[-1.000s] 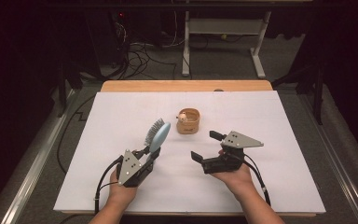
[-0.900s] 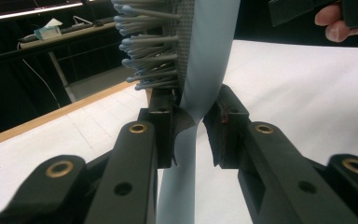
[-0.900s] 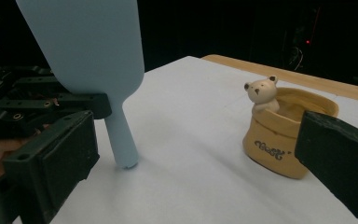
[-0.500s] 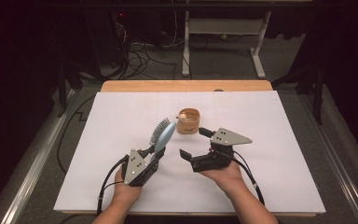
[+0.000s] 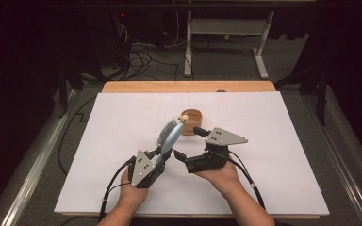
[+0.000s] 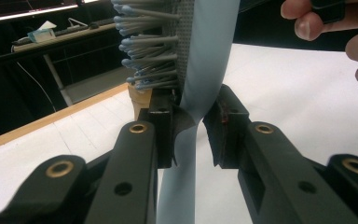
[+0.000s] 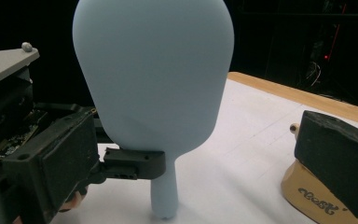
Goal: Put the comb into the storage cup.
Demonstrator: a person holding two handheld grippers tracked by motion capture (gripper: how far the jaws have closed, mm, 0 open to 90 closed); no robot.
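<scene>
Showing dark cursive lettering, unreadable, wooden holder (image 7: 310,198) sits beside blue hairbrush (image 7: 154,88).

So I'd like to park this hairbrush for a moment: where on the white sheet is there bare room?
The white sheet lies bare left of the left gripper, which holds the hairbrush, and also right of the right gripper out to the sheet's edge. The far strip behind the wooden cup is free too. It is crowded in the middle, where brush, cup and both grippers sit close together.

Left gripper (image 5: 162,153) clamping light-blue hairbrush (image 5: 168,136) upright, right gripper (image 5: 188,143) spread wide beside it, wooden cup (image 5: 191,121) behind, white table (image 5: 273,179)
</scene>
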